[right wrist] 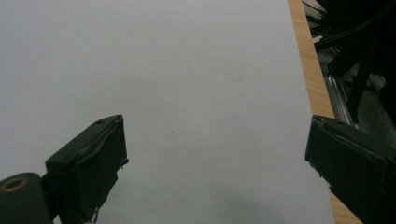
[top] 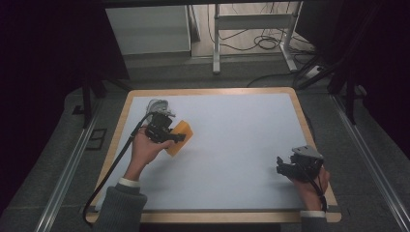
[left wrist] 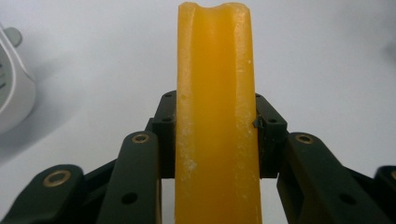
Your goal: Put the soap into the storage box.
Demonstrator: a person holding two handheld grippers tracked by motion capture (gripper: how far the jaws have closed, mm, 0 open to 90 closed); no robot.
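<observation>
My left gripper (top: 176, 137) is shut on an orange sponge-like block (top: 179, 138), held over the left part of the white table (top: 232, 145). In the left gripper view the orange block (left wrist: 215, 116) stands upright between both jaws, squeezed narrow, and my left gripper (left wrist: 215, 135) clamps its sides. My right gripper (top: 282, 164) hovers near the table's right front, open, with nothing between its fingers. In the right gripper view my right gripper (right wrist: 215, 163) has its jaws wide apart over bare white surface.
A white rounded device (top: 158, 105) lies just behind the left gripper, also at the left edge as a white device (left wrist: 14, 93). The table's wooden rim (right wrist: 310, 60) runs along the right. Cables and metal table legs (top: 216, 43) stand beyond the far edge.
</observation>
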